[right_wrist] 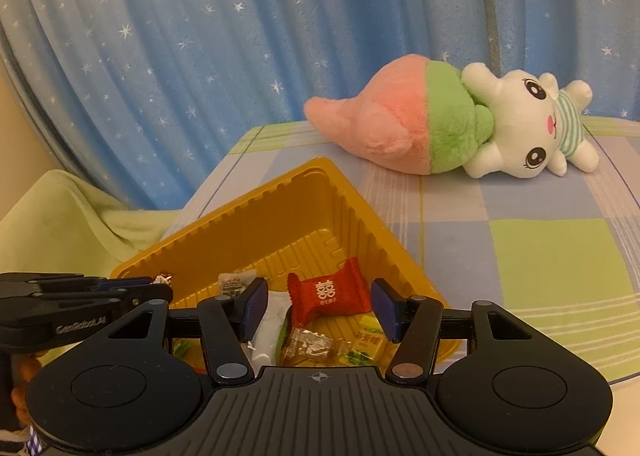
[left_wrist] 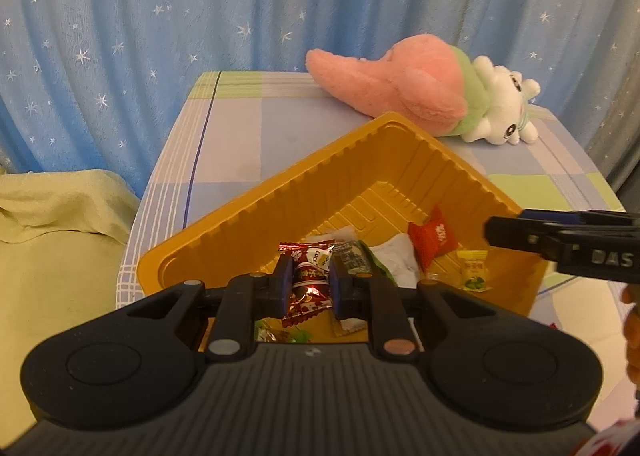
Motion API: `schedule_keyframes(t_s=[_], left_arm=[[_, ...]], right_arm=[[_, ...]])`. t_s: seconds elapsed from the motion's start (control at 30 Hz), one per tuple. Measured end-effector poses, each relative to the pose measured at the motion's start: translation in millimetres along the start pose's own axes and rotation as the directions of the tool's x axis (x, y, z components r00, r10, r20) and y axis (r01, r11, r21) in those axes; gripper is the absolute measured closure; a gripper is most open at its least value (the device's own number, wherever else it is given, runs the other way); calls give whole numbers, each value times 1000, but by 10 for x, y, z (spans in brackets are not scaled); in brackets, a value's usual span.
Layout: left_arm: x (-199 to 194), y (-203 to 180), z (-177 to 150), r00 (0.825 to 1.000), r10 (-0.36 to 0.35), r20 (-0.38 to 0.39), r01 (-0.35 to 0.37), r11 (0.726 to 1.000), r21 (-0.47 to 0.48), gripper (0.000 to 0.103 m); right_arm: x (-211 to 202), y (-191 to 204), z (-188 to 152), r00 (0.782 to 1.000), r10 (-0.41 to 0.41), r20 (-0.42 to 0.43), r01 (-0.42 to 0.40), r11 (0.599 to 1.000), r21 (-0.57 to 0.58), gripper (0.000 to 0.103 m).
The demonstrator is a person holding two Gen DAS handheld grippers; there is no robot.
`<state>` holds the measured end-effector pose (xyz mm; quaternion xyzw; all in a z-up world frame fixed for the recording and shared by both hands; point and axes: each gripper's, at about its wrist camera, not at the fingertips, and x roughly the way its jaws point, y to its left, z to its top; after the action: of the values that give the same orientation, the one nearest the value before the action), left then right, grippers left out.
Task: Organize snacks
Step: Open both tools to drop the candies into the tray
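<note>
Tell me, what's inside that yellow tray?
The yellow tray holds wrapped snacks: a red candy packet, a yellow-green sweet, a clear-wrapped candy and white packets. The gripper bodies cover the near part, so more may lie hidden.

one yellow tray (right_wrist: pixel 256 216), one plush toy (right_wrist: pixel 460 124), two hand-held grippers, and several wrapped snacks, exact number unclear.

We note a yellow ribbed plastic tray (right_wrist: pixel 280 212) lying corner-on on the checked tablecloth. Wrapped snacks crowd its six o'clock end: a red pillow packet (right_wrist: pixel 328 292), a yellow-green candy (left_wrist: pixel 474 270), and a dark red-brown candy (left_wrist: pixel 308 280), raised.
</note>
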<state>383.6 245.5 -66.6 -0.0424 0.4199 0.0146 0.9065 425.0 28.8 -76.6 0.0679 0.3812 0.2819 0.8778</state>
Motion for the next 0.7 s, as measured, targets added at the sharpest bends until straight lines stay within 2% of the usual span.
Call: schedule_keyframes(t_s=[0.27,0.33,0.4,0.5,0.57,0.7], left_arm=[[167,47,1,999,31,-20,-31,1000,-2,85],[179,54,-9,999,26,-30,-26,1000,-6,75],[160,54,-29,999,32,-28,-33,999,-11,71],[108,47,-42,999,26,-25,-26,999,-18,71],[52,41,-45,1000,14,-19,-14,1000,-24,69],[-103,13,-59,1000,-13,5,13,999,-34,64]], right_arm=[[-69,-40,-16,1000,-2,3,2,1000,-1,46],[-82,-46,-19,1000,1,1,-1,1000,3,46],[-111,-50,-22,1000,4,4,-4,1000,7,45],[-155,-57,-31,1000,11,4,-11,1000,15,45],[-197,-64,-40,1000,18,1,-18,999,29,44],[-303,-74,-66,999,36,3,-36,997,65,33]])
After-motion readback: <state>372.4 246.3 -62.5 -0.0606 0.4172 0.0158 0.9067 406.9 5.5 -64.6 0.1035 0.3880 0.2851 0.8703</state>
